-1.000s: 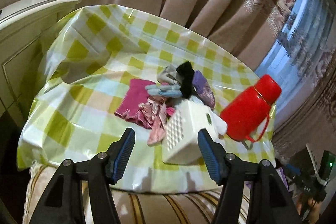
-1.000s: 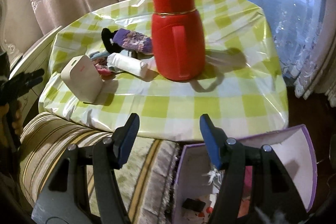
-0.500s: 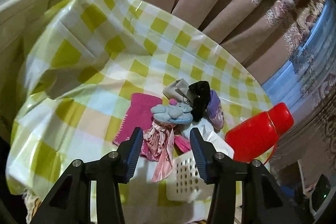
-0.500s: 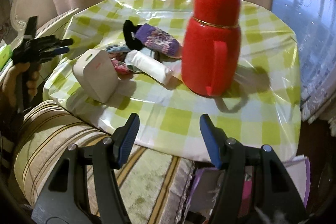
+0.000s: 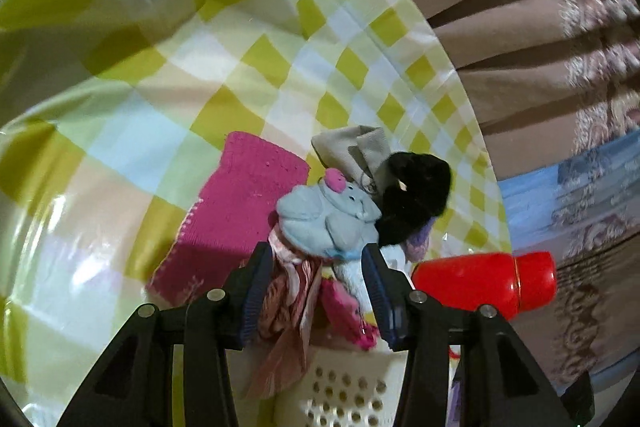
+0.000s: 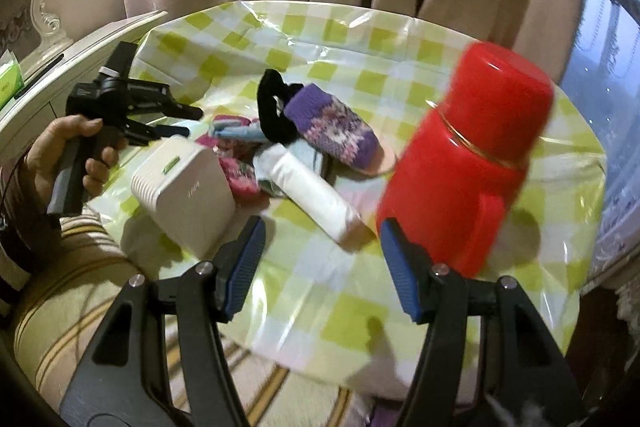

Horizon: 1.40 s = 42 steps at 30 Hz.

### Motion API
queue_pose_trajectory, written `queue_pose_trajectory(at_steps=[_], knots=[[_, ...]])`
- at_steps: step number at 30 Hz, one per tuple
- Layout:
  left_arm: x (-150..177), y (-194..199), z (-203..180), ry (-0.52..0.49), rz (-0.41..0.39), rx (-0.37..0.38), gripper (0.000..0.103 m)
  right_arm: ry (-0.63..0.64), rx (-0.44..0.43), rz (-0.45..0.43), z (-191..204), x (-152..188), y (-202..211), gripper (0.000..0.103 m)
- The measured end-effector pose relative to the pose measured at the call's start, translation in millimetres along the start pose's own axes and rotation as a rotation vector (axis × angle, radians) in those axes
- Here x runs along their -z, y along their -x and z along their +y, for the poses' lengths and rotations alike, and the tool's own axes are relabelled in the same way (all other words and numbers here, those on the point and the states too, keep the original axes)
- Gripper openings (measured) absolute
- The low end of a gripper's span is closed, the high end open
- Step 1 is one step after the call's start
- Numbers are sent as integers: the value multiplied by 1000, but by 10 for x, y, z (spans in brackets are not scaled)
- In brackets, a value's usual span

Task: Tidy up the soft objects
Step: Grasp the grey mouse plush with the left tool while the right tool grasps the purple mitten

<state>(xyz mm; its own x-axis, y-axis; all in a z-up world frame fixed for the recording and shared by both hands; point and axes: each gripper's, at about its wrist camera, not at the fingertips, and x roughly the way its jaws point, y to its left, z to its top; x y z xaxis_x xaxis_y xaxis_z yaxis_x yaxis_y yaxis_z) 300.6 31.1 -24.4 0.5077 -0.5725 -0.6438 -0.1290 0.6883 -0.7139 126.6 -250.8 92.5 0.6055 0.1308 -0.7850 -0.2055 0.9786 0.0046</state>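
Soft objects sit in one heap near the middle of the checked tablecloth (image 6: 400, 75): pale blue plush sock (image 5: 328, 215) on top, magenta knit cloth (image 5: 244, 203) flat beside it, black fuzzy piece (image 5: 416, 195), grey sock (image 5: 352, 147), purple patterned sock (image 6: 336, 127), pink patterned fabric (image 5: 292, 291) trailing over the white perforated basket (image 5: 344, 395) at the near edge. White roll (image 6: 312, 191) lies between basket and red thermos (image 6: 468, 163), apparently touching the heap. Left gripper (image 5: 316, 259) hangs just over the blue sock, fingers partly spread, nothing pinched yet, sock and pink fabric showing between the tips. Right gripper (image 6: 322, 243) is off the near table edge, fingers spread wide and empty, aimed between white roll and thermos. A hand (image 6: 64, 155) holds the left tool at left in the right view. Risks, as judgement: items overlap, so a pinch on the blue sock probably drags pink fabric or black piece along; basket looks tipped on its side, so dropped items may slide out; thermos stands near the right tool and a sideways sweep could knock it over.
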Motion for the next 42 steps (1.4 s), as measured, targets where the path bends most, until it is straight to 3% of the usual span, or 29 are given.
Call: queue_pose_trajectory(at_steps=[6, 12, 14, 20, 34, 35, 37, 42], knots=[[-128, -268, 127, 81, 36, 39, 48, 56, -20, -24, 200, -255, -322, 64], [-196, -436, 98, 52, 61, 54, 48, 91, -20, -19, 338, -465, -697, 70], [-189, -456, 56, 7, 66, 49, 32, 108, -1, -23, 354, -553, -825, 71], [-182, -310, -2, -61, 22, 52, 19, 141, 31, 8, 319, -741, -1231, 72], [-102, -59, -103, -114, -48, 65, 18, 206, 132, 147, 257, -837, -2136, 71], [-90, -36, -112, -120, -53, 64, 18, 202, 141, 147, 246, -841, -2171, 70], [-66, 11, -130, -132, -65, 63, 17, 177, 127, 141, 224, -853, -2195, 33], [-17, 157, -145, -148, -101, 69, 17, 174, 120, 121, 271, -836, -2187, 23]])
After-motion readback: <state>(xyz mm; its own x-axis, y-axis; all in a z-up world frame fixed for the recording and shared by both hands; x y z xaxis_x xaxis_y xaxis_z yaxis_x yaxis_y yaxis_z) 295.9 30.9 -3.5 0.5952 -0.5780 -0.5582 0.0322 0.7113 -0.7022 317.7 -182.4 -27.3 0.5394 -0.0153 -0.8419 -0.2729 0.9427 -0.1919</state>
